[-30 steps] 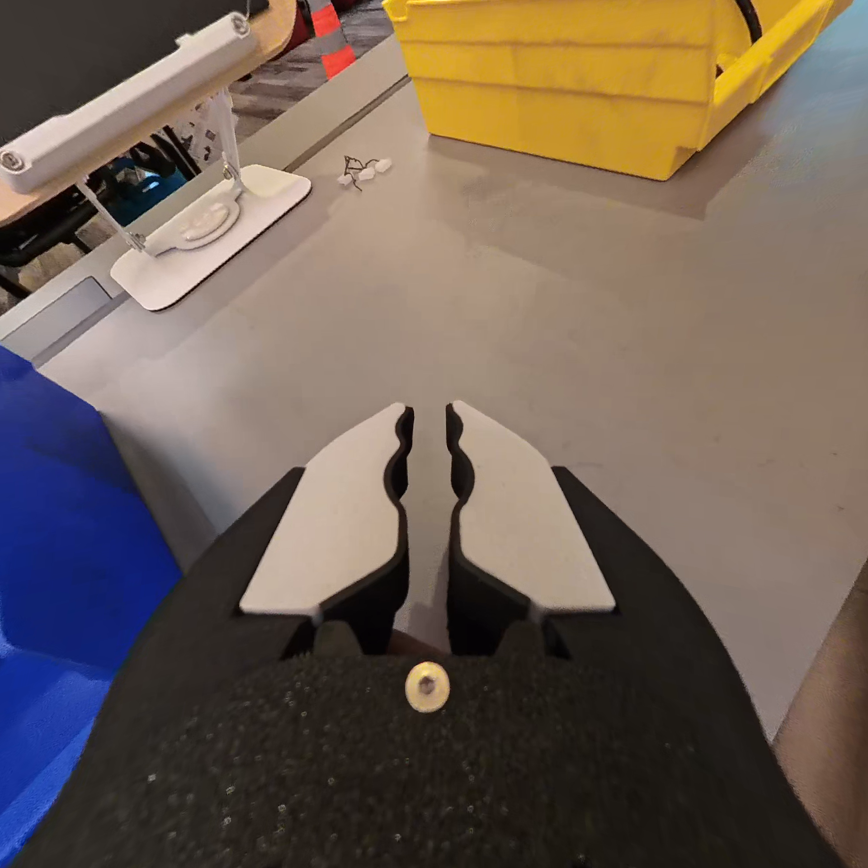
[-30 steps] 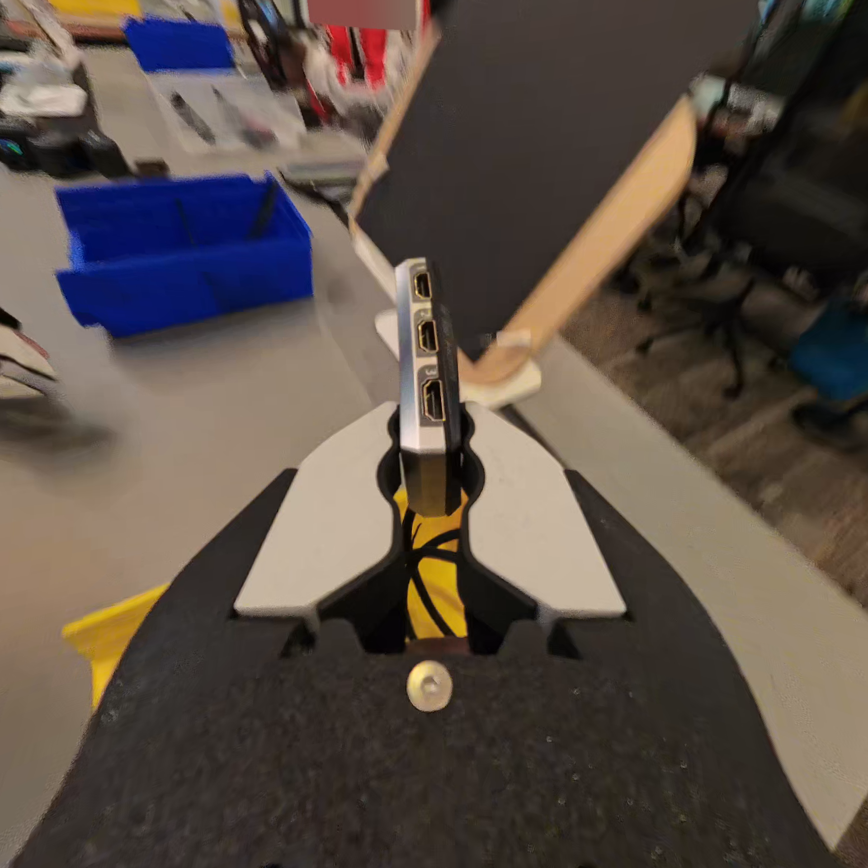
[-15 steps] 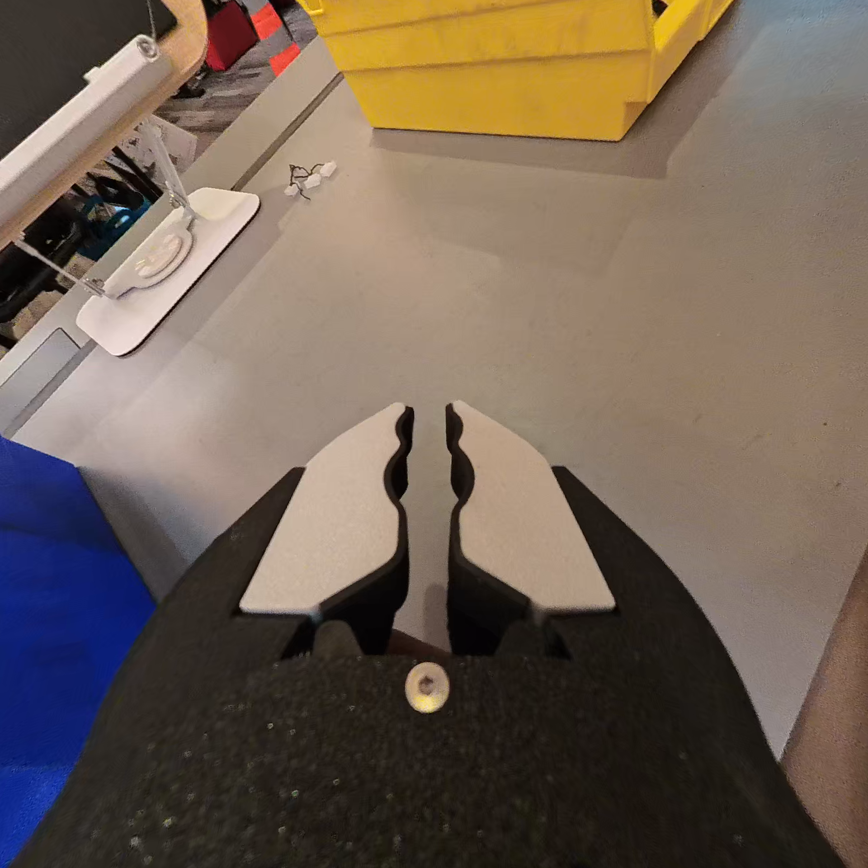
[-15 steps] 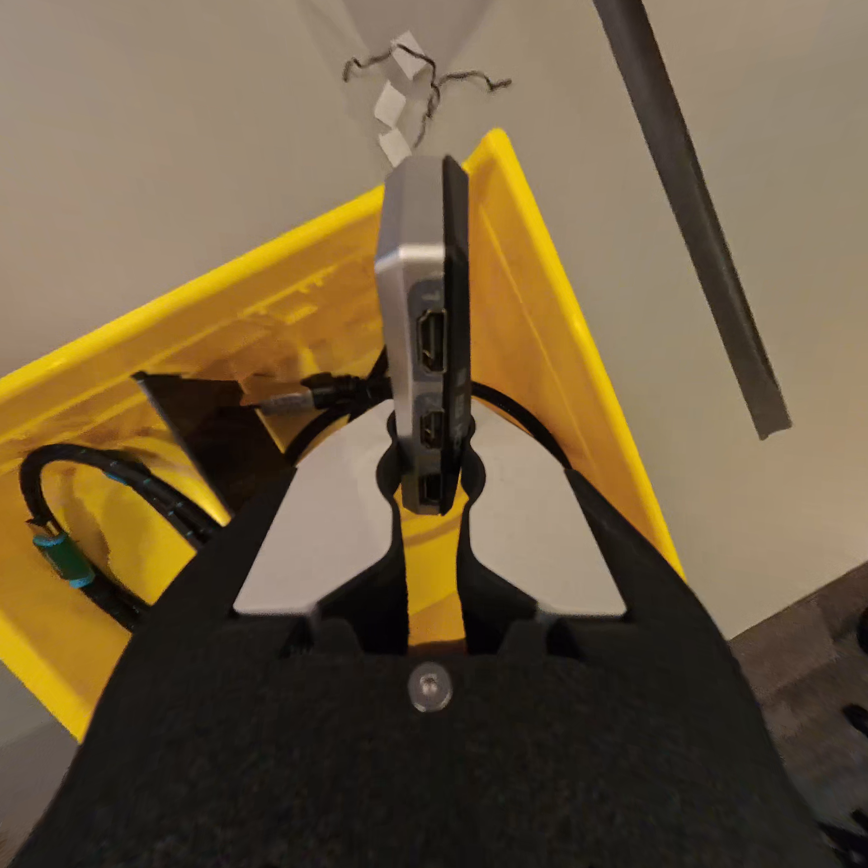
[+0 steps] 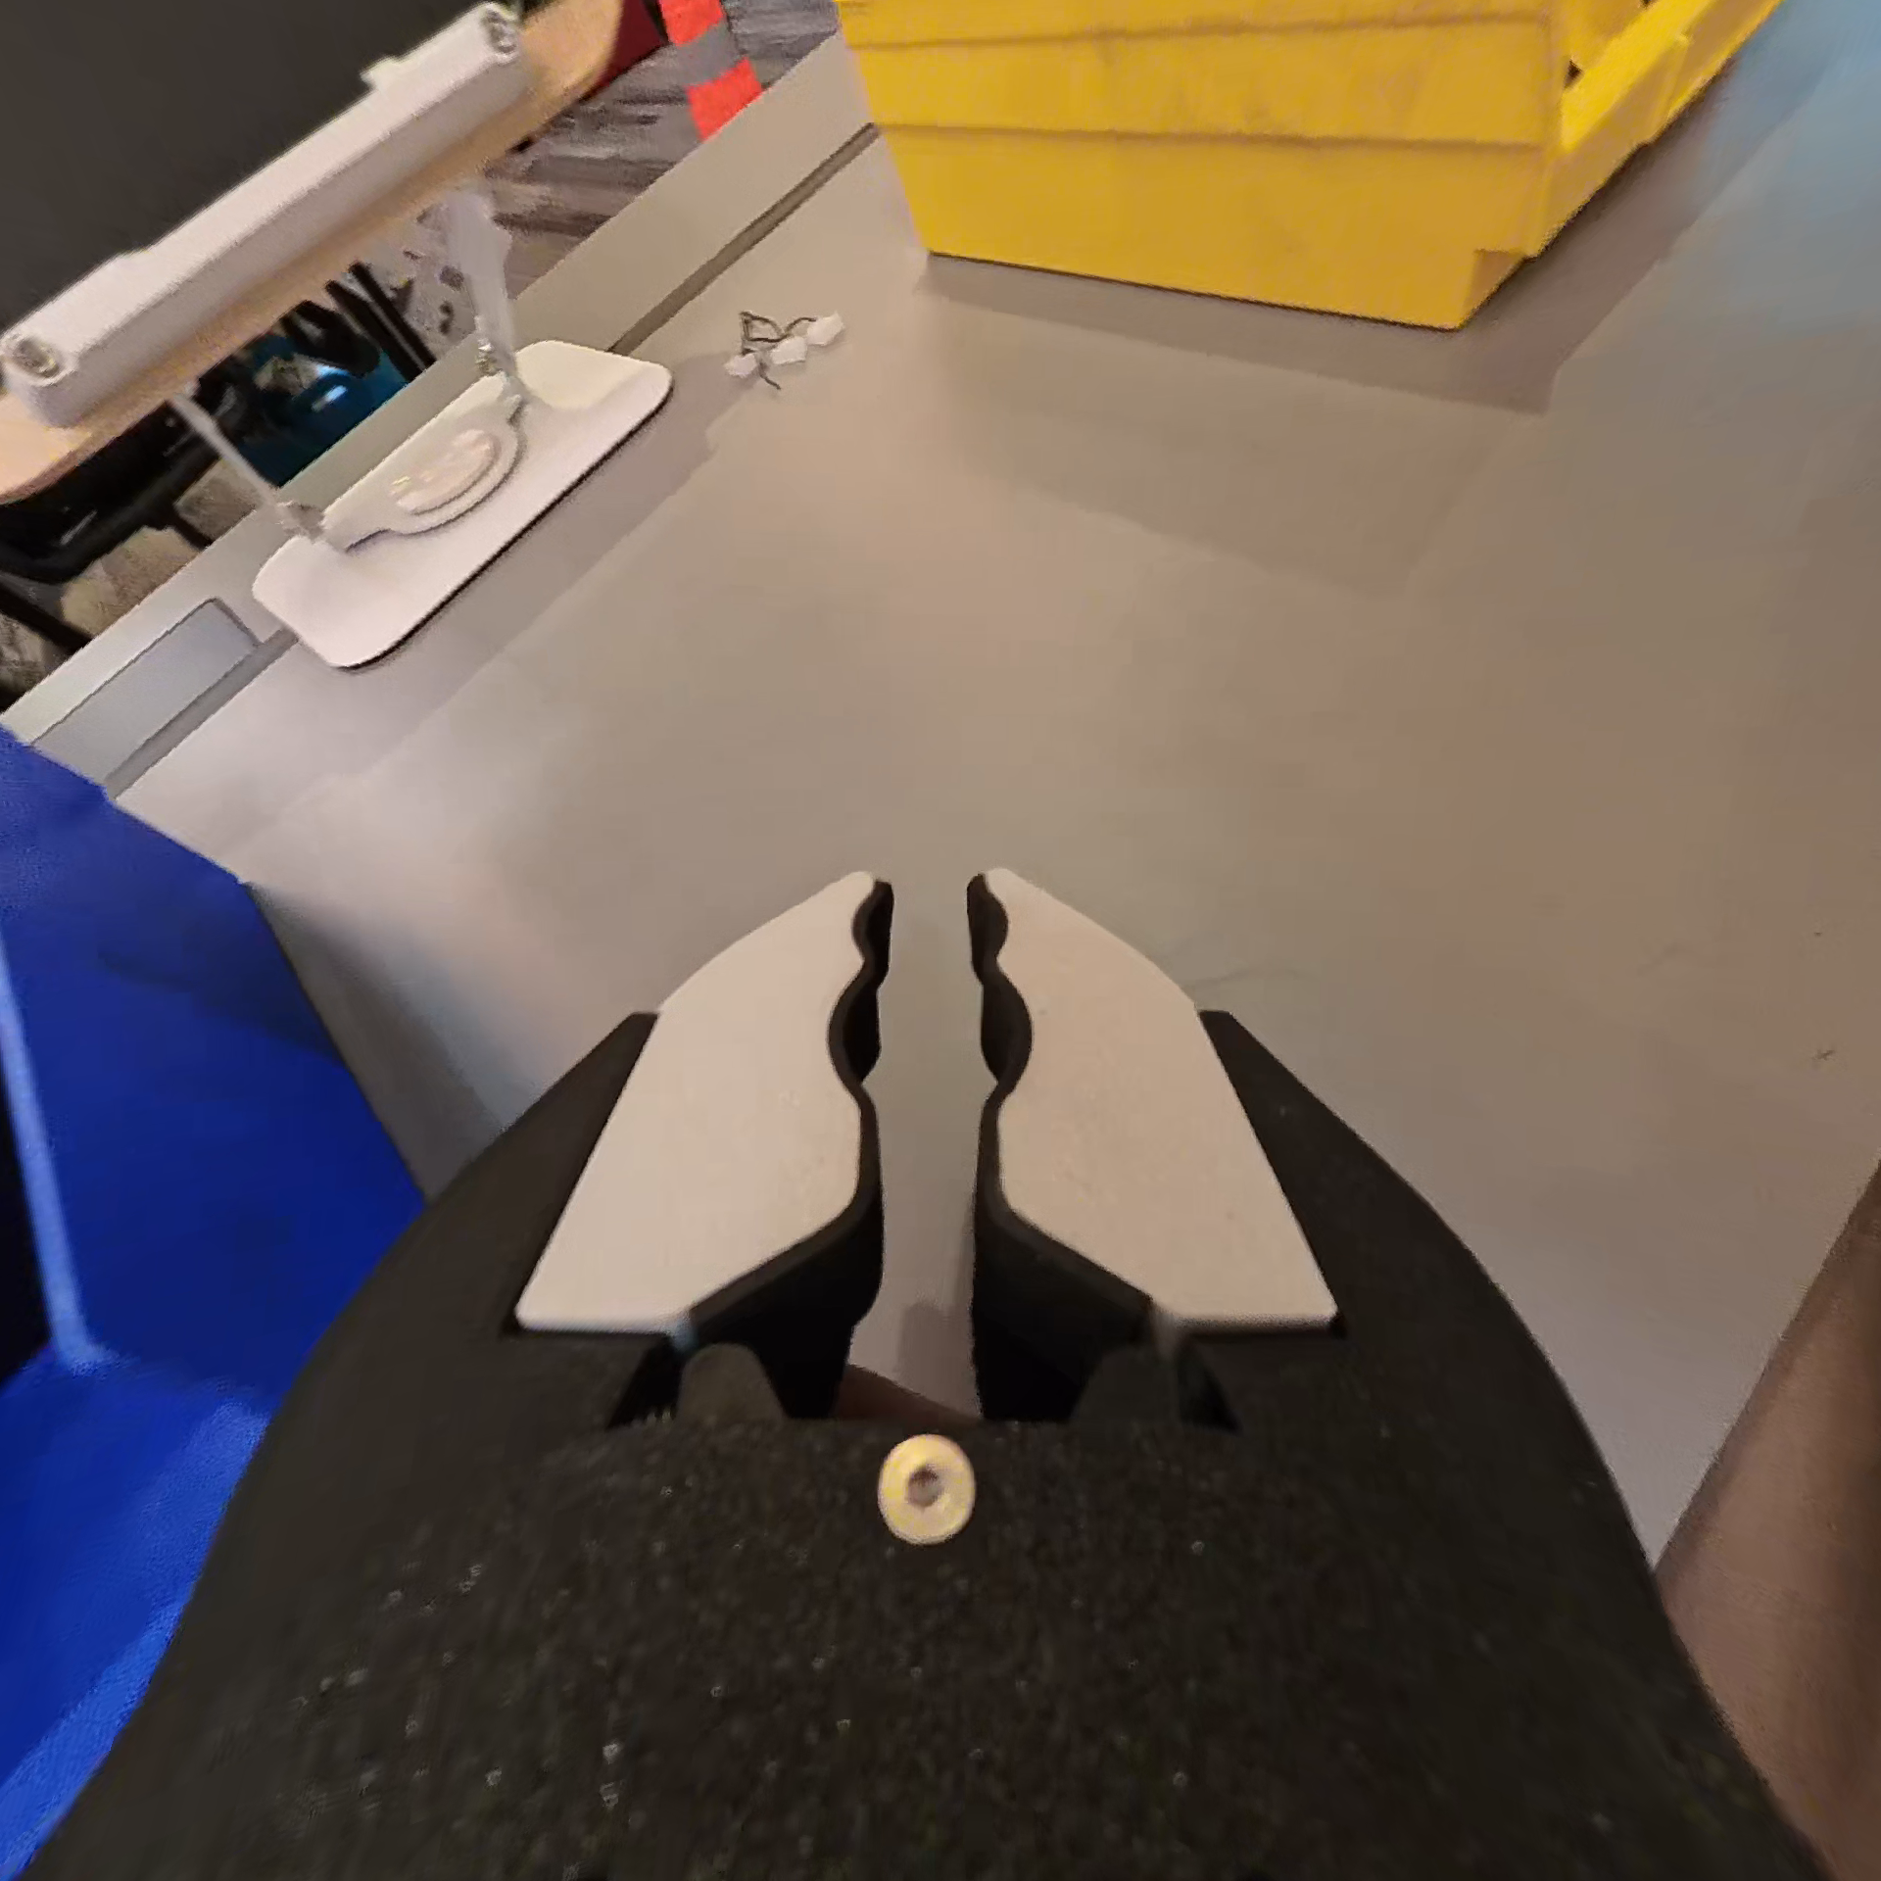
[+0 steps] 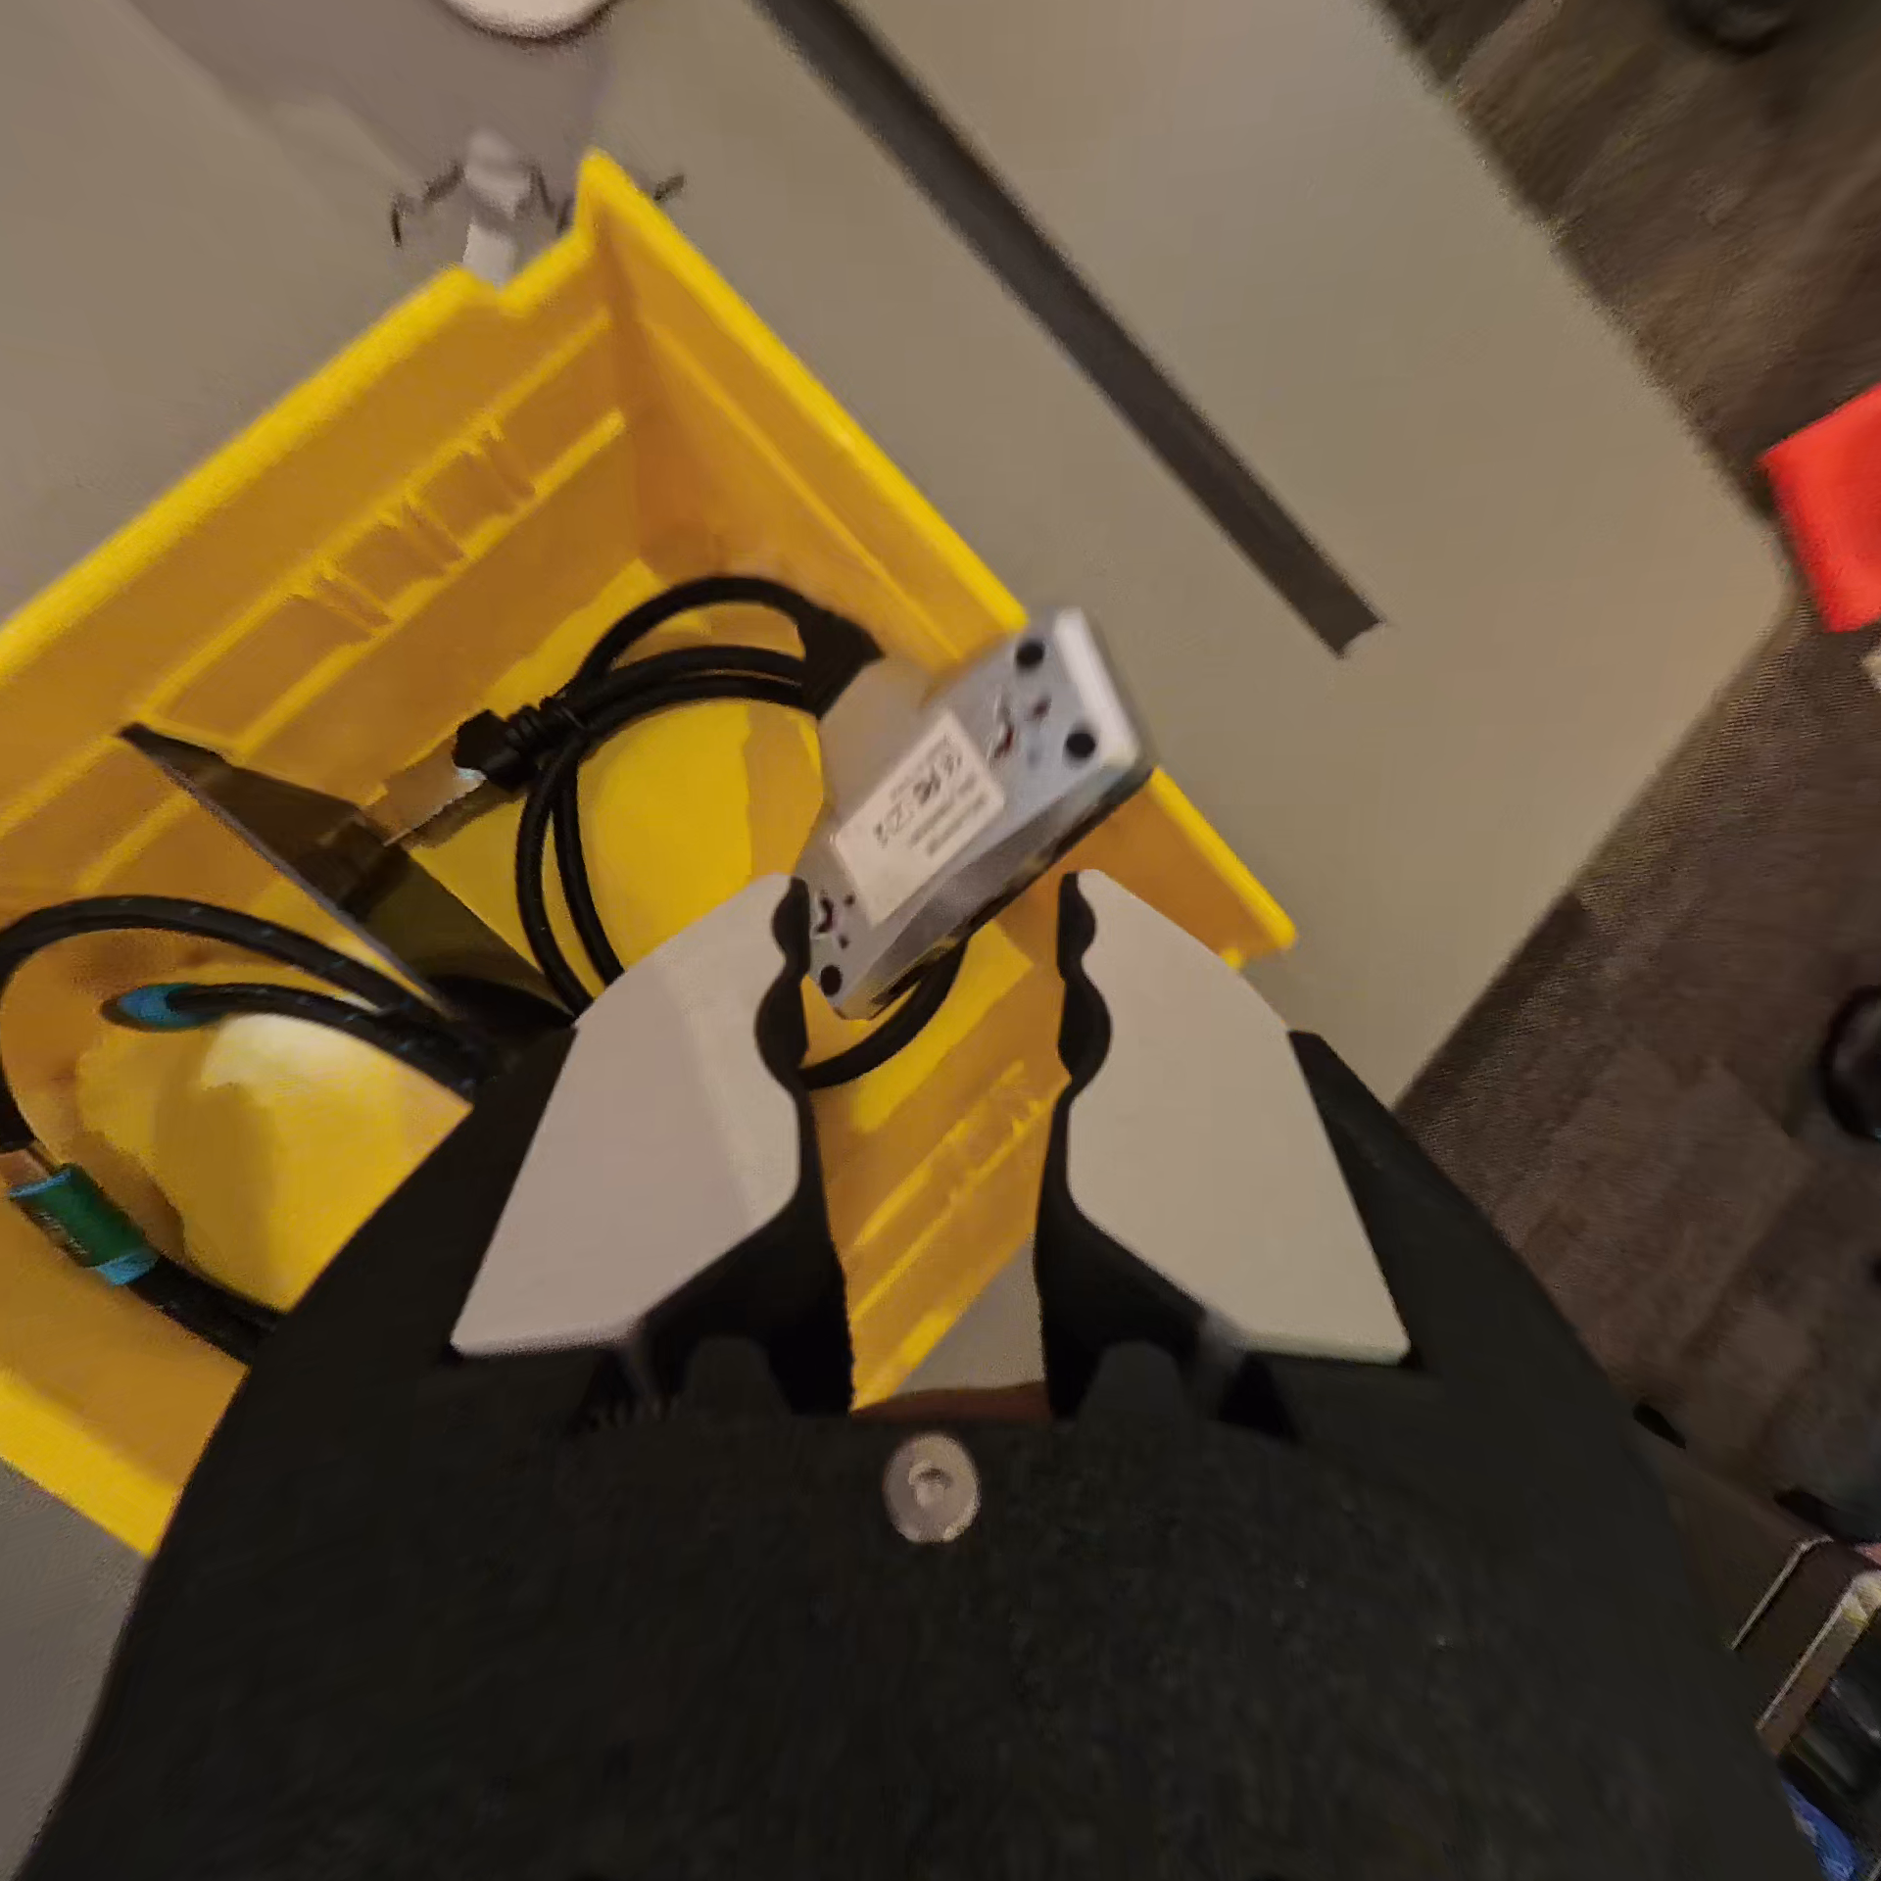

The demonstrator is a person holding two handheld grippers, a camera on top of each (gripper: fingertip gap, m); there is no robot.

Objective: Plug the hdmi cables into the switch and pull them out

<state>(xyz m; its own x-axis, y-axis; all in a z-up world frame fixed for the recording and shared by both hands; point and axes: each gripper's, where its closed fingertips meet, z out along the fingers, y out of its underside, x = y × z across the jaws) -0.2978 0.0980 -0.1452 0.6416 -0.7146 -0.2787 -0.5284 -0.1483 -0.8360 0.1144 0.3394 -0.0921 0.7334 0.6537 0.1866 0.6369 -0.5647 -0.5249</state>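
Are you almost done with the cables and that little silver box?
Nearly. No cable is plugged into the switch; the black cables lie coiled in the yellow bin. The right gripper is open, with the switch tilted over the bin's edge. The left gripper holds nothing. Little seems left.

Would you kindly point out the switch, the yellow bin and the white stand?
switch [image 6: 967, 804]: right wrist view, on its labelled silver underside.
yellow bin [image 6: 438, 489]: right wrist view, on its inner wall.
white stand [image 5: 529, 448]: left wrist view, on its flat base.
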